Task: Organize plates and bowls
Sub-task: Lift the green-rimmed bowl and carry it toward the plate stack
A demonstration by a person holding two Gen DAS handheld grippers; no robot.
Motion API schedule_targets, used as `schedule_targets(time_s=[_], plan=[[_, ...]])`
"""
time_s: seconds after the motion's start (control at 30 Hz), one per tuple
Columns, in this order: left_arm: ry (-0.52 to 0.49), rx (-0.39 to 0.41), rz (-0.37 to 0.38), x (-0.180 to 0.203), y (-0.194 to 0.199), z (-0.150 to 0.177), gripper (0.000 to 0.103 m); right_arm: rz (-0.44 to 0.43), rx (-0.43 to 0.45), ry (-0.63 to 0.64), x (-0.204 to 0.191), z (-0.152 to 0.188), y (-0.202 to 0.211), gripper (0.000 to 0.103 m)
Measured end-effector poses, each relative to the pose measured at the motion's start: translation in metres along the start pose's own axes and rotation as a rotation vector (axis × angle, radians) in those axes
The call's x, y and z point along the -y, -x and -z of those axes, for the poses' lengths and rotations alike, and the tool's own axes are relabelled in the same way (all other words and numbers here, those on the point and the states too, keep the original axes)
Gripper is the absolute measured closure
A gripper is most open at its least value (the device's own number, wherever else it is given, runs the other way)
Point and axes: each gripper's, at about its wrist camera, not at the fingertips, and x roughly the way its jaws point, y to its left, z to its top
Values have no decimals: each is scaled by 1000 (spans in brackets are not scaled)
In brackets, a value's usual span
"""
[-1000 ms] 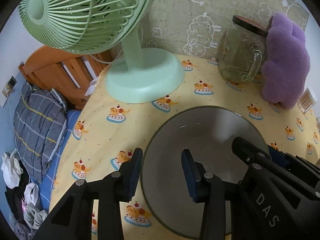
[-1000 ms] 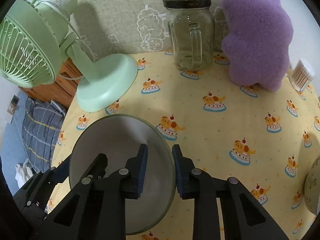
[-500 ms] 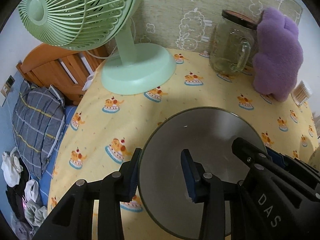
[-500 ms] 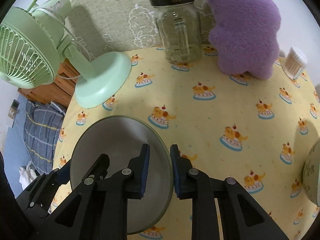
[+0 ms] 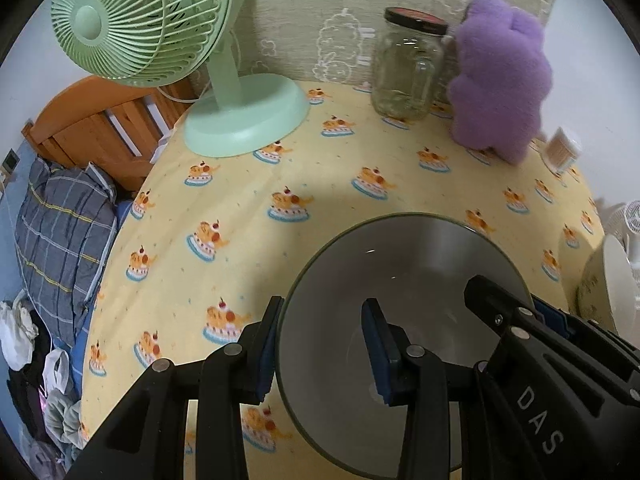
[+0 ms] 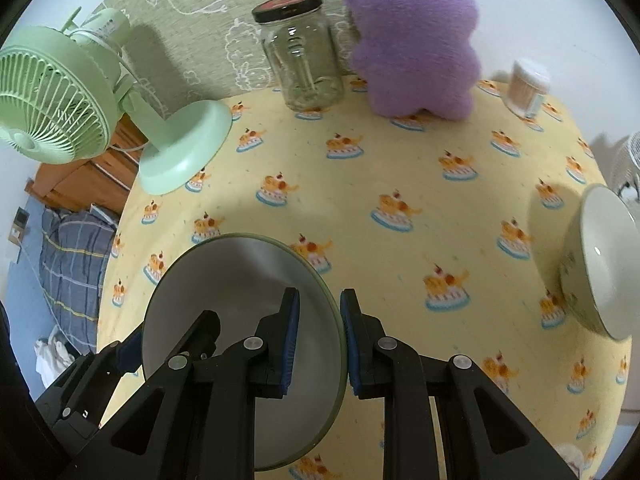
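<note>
Plate: grey plate (image 5: 404, 280) with a thin green rim, gripped on opposite edges by both grippers and seen above the worktop; whether it touches the cloth cannot be told.
Left gripper: left gripper (image 5: 320, 344) is closed on the plate's left rim, one blue-padded finger outside the rim and one over the plate's face.
Right gripper: right gripper (image 6: 320, 344) is clamped narrowly on the plate's right rim, the edge pinched between its blue pads.
Worktop: worktop (image 6: 400, 160) is covered by a yellow cloth printed with cartoon cakes.
Bowl: white bowl (image 6: 600, 272) with a patterned outer wall is seen at the right edge of the worktop, well apart from the plate.
Fan: mint-green desk fan (image 5: 168, 40) stands at the far left corner.
Jar: empty glass jar (image 6: 300, 56) with a dark lid stands at the back, just beside a purple plush toy (image 6: 416, 40).
Cotton swabs: round container of cotton swabs (image 6: 526, 86) stands to the right of the plush.
Bed: bed with a checked grey pillow (image 5: 60, 232) is seen beyond the left side of the worktop.
</note>
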Motion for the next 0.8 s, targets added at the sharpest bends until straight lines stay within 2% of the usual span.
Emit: schedule_targets(time_s=[0.47,0.63,0.8], plan=[[-86,31,75,16,53,34,64,65,42,-79,12,48,66,78],[-106,45,97,12,74,48,64,86,57,-84,5,65,88,78],[-84,42,124,1,92,66,64,109,69,-68,-8,83,108,78]])
